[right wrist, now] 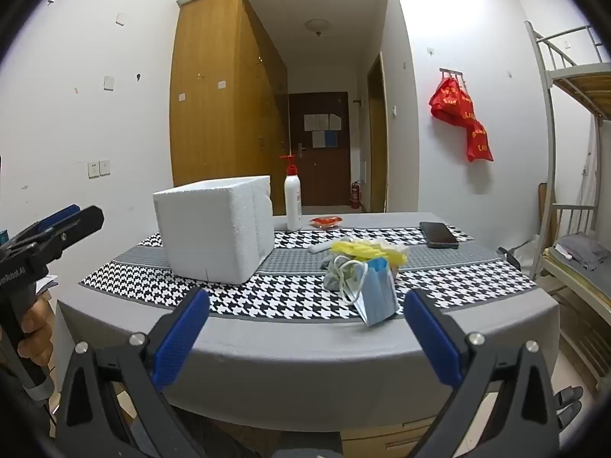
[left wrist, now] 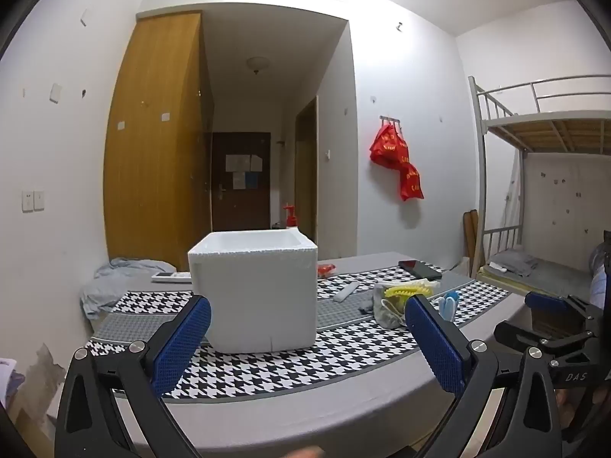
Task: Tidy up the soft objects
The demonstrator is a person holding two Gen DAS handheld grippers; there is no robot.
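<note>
Both grippers hang short of the near edge of the surface [right wrist: 305, 347], which is draped in grey cloth with a black-and-white houndstooth runner [right wrist: 290, 294] across it. The left gripper [left wrist: 307, 343] has its jaws spread wide, nothing between the blue pads [left wrist: 183, 343], and straight ahead of it sits the white foam box [left wrist: 254, 290], open at the top, standing upright on the runner. The right gripper [right wrist: 305, 336] is likewise wide apart and holding nothing, aimed at the middle of the surface.

And there is the soft stuff: a little heap just to the right of the foam box, apart from it. At the front, nearest the right gripper, a blue face mask [right wrist: 376, 292] stands tilted on its edge with its white ear loops trailing left. Touching it behind is a crumpled grey-green cloth [right wrist: 338, 273], and on top and behind that a yellow glove [right wrist: 366, 250]. From the left wrist view the same heap shows beyond the right-hand pad, yellow glove [left wrist: 408, 290] on top.

Farther back, a white pump bottle [right wrist: 293, 198] with a red head stands just behind the box, a red packet [right wrist: 325, 221] lies beside it, and a dark phone [right wrist: 438, 234] rests flat towards the far right. A white remote-like stick [left wrist: 346, 291] lies between the box and the heap.
</note>
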